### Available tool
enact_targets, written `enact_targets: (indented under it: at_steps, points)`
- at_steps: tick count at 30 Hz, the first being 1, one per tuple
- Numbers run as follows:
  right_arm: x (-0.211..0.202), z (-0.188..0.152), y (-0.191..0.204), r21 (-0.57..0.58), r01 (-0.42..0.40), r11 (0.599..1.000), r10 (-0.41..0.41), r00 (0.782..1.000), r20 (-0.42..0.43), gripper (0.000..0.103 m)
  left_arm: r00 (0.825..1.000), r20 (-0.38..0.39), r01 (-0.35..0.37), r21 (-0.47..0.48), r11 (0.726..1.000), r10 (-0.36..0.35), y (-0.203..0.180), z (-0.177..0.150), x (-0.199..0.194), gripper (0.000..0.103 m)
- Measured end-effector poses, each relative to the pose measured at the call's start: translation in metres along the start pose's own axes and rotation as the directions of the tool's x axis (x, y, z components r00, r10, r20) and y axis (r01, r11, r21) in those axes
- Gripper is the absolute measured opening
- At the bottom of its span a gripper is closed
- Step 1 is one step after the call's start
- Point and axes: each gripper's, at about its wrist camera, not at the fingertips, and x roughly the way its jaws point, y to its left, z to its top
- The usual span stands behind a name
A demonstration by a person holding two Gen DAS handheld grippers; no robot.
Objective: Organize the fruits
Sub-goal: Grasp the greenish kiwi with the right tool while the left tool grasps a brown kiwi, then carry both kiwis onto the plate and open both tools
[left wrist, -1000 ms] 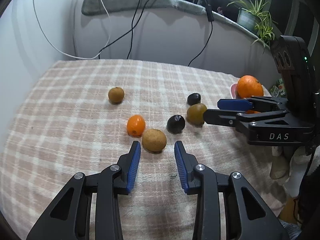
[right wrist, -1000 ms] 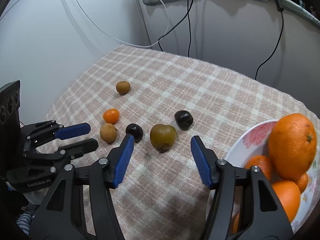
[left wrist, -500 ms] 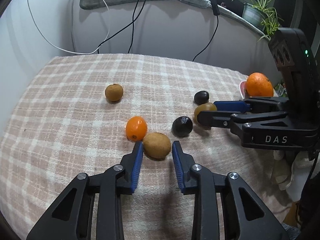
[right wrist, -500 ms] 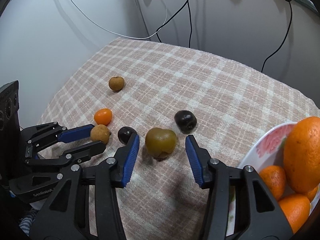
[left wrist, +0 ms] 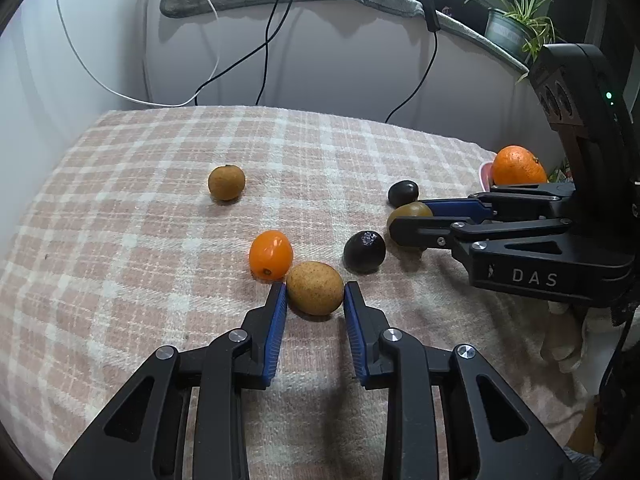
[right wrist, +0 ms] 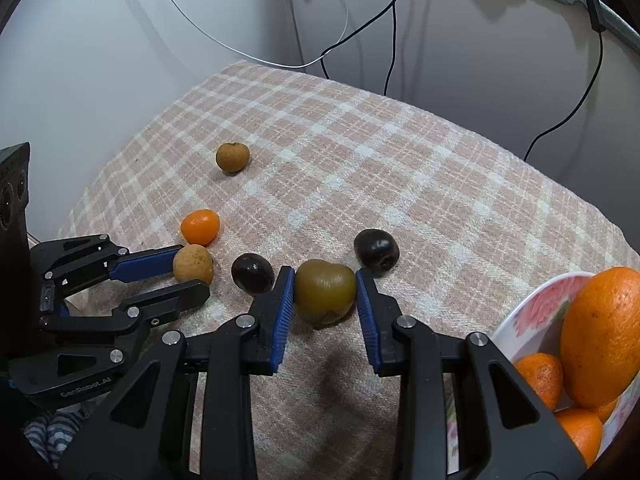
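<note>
The left claw (left wrist: 315, 297), blue ribbed pads closing, pinches a tan rough-skinned oval fruit (left wrist: 315, 288) while the right claw (right wrist: 325, 292) has just closed on a smooth olive-green round fruit (right wrist: 325, 290), both resting on the pink-checked woven tabletop cloth (right wrist: 360, 168), beside a glossy orange kumquat (left wrist: 270, 254).

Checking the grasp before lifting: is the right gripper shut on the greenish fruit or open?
Shut on it. The right gripper jaws have just closed, and both blue pads press the greenish fruit.
</note>
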Motion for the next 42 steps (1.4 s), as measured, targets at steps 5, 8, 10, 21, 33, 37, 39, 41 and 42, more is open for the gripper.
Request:
enact_targets:
  at_steps: [5,8,10,21,33,37,39,41,42]
  points:
    - [-0.01,-0.002,-0.002,0.02,-0.019,1.0,0.019,0.999,0.026,0.031,1.0,0.015,0.009,-0.002,1.0,-0.009,0.0,0.002,-0.008,0.027]
    - [-0.021,-0.005,-0.003,0.019,-0.027,0.999,0.026,0.999,0.046,0.031,0.999,0.028,0.02,0.0,1.0,-0.02,-0.004,0.004,-0.016,0.027]
    - [-0.03,-0.008,-0.004,0.02,-0.028,0.999,0.026,0.998,0.062,0.031,0.999,0.036,0.03,-0.002,1.0,-0.03,-0.007,0.005,-0.02,0.027]
    - [-0.089,-0.031,-0.03,0.081,-0.02,0.996,0.007,0.988,0.156,0.031,0.993,0.06,0.103,0.039,0.994,-0.106,-0.044,0.011,-0.032,0.027]
    - [-0.142,-0.079,-0.084,0.181,0.041,0.983,-0.077,0.977,0.2,0.031,0.979,0.053,0.192,0.116,0.975,-0.199,-0.105,0.022,-0.024,0.027]
    - [-0.155,-0.091,-0.098,0.213,0.06,0.975,-0.106,0.972,0.212,0.031,0.974,0.045,0.211,0.156,0.965,-0.22,-0.126,0.024,-0.021,0.027]
    - [-0.16,-0.096,-0.105,0.228,0.059,0.972,-0.109,0.97,0.216,0.031,0.973,0.04,0.215,0.174,0.961,-0.225,-0.136,0.025,-0.017,0.027]
    - [-0.164,-0.101,-0.112,0.242,0.059,0.969,-0.115,0.969,0.221,0.031,0.973,0.031,0.218,0.184,0.958,-0.227,-0.144,0.026,-0.012,0.027]
    - [-0.165,-0.103,-0.115,0.249,0.059,0.967,-0.116,0.968,0.223,0.031,0.974,0.026,0.218,0.19,0.957,-0.227,-0.148,0.026,-0.009,0.027]
